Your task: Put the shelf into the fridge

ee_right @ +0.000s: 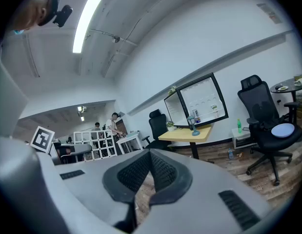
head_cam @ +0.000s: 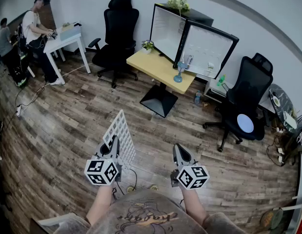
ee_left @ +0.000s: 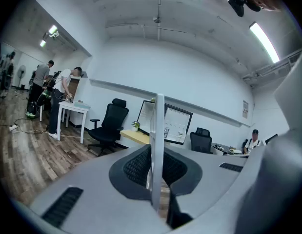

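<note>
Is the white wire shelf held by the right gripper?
No, the left gripper clamps the shelf; the right gripper is shut on nothing.

The shelf (head_cam: pixel 121 132) stands on edge between the fingers (head_cam: pixel 114 149) of the left gripper (head_cam: pixel 114 142), left of the right gripper (head_cam: pixel 178 150), over the floor (head_cam: pixel 63 126) — ahead, the tabletop (head_cam: pixel 158 66) with the fridge (head_cam: pixel 168 30) at its far side, flanked by the left chair (head_cam: pixel 116 33) and the right chair (head_cam: pixel 246 94).

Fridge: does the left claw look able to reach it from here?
Probably not yet: the fridge sits on the desk across bare floor from the left claw, which grips the shelf. Its door is open.
</note>
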`<act>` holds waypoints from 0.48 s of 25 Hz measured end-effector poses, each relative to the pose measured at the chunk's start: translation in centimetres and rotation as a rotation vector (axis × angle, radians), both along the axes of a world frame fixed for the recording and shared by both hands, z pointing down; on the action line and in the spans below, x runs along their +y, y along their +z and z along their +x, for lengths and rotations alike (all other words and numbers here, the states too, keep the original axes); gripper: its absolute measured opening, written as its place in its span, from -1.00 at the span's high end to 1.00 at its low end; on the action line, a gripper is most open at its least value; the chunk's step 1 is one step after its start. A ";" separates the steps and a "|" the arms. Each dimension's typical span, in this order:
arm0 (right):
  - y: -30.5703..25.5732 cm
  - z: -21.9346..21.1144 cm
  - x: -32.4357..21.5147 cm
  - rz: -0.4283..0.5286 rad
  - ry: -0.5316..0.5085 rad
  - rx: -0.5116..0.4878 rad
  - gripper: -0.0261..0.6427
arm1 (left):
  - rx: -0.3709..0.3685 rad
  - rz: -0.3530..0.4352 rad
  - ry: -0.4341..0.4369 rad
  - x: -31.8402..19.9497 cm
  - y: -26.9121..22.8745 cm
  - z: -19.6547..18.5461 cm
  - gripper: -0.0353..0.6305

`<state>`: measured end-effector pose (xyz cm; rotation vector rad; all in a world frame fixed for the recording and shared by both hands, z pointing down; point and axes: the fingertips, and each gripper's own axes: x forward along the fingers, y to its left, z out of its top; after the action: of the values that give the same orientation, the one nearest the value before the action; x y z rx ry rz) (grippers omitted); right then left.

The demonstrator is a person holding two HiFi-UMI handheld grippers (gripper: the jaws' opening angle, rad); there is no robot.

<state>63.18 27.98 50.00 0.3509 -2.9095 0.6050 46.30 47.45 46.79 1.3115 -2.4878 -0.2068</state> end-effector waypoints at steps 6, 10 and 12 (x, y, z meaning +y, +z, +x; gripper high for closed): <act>-0.1 -0.4 0.4 0.001 0.009 -0.004 0.94 | -0.003 -0.011 0.009 0.3 0.0 -0.6 0.75; -0.4 -1.1 1.3 0.012 0.006 -0.002 0.94 | 0.005 -0.010 0.021 0.8 0.0 -1.3 0.75; -0.3 -1.6 1.7 0.023 0.005 0.008 0.94 | 0.003 -0.013 0.030 0.8 0.0 -1.8 0.75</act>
<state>61.62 29.68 49.73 0.3624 -2.9106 0.5694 44.47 48.28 46.80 1.3413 -2.4611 -0.1849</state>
